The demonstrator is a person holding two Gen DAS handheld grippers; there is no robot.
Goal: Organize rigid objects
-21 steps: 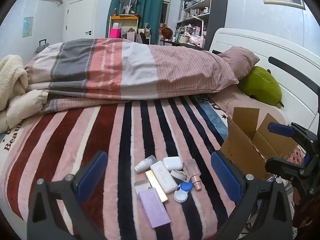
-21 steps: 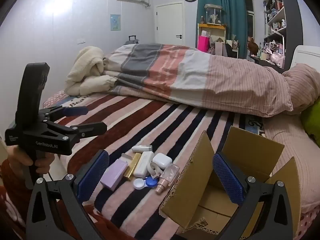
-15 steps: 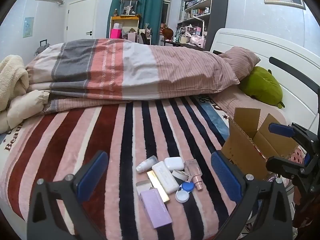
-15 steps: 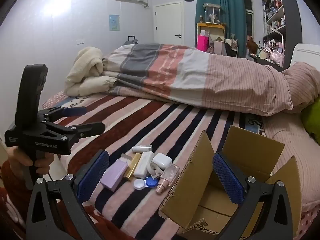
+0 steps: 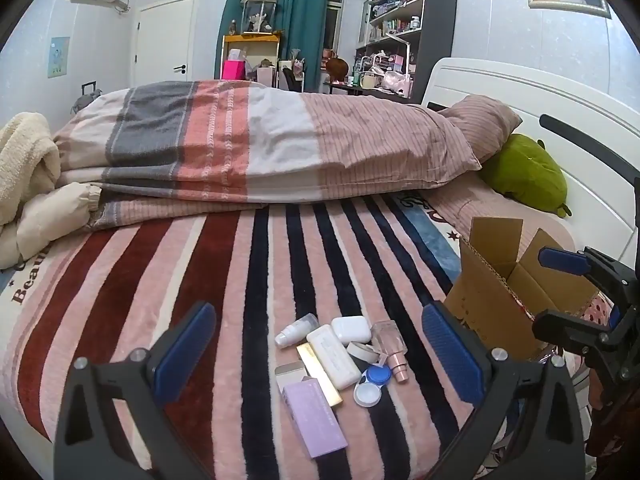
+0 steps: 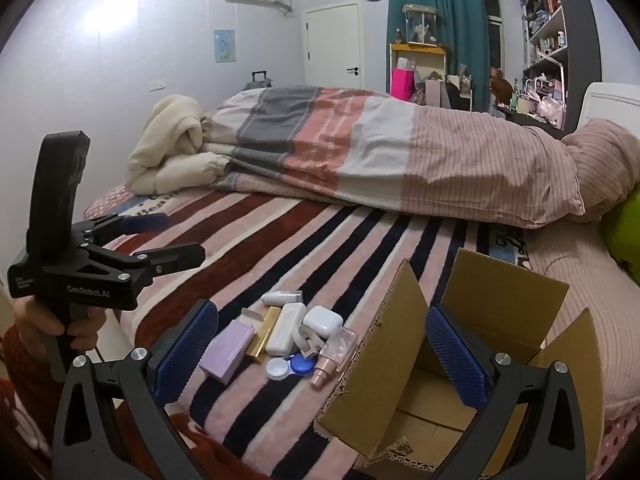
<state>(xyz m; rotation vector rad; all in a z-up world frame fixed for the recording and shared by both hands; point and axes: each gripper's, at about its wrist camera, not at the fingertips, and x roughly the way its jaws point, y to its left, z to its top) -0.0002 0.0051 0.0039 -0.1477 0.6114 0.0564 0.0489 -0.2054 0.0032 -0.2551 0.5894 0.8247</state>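
Observation:
A cluster of small items lies on the striped bedspread: a lilac box (image 5: 315, 419) (image 6: 226, 349), a gold bar (image 5: 319, 373), a long white case (image 5: 333, 356) (image 6: 285, 328), a white earbud case (image 5: 351, 330) (image 6: 322, 321), a small white bottle (image 5: 296, 330), a pink-capped clear bottle (image 5: 390, 343) (image 6: 333, 355) and a blue-and-white lens case (image 5: 372, 384) (image 6: 289, 366). An open cardboard box (image 5: 505, 289) (image 6: 472, 344) stands to their right. My left gripper (image 5: 318, 356) is open above the cluster. My right gripper (image 6: 320, 356) is open, straddling the box flap.
A folded striped duvet (image 5: 248, 148) lies across the bed behind. A green plush (image 5: 524, 174) and a pink pillow (image 5: 486, 128) lie by the white headboard. A cream blanket (image 6: 168, 148) is piled at the far left. The bed's near edge is just below the items.
The left wrist view has shifted slightly, so the items sit a bit further right and nearer. Both grippers stay open. Nothing was picked up.

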